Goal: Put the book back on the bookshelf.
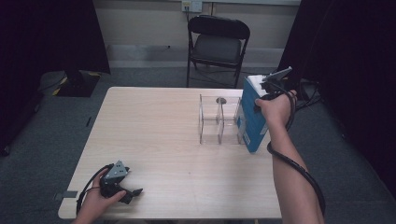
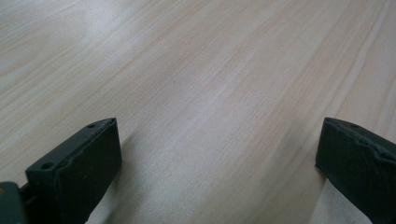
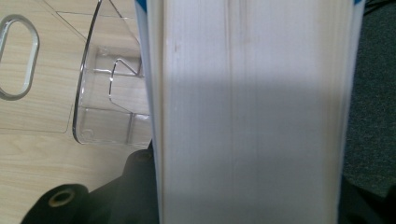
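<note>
A thick blue book (image 1: 250,123) stands upright just right of a clear acrylic rack (image 1: 217,119), close to the table's right edge. My right gripper (image 1: 267,91) is shut on the book's upper part. In the right gripper view the white page edge of the book (image 3: 252,107) runs between the black jaws, with the rack (image 3: 107,107) to its left. Whether the book's lower corner touches the table I cannot tell. My left gripper (image 1: 133,193) rests at the table's front left, open, and the left gripper view has bare wood between its fingers (image 2: 79,172).
The light wooden table (image 1: 154,130) has free room across its left and middle. A black folding chair (image 1: 217,42) stands behind the far edge. Dark curtains hang at both sides. A cable (image 1: 299,170) trails from the right gripper along the forearm.
</note>
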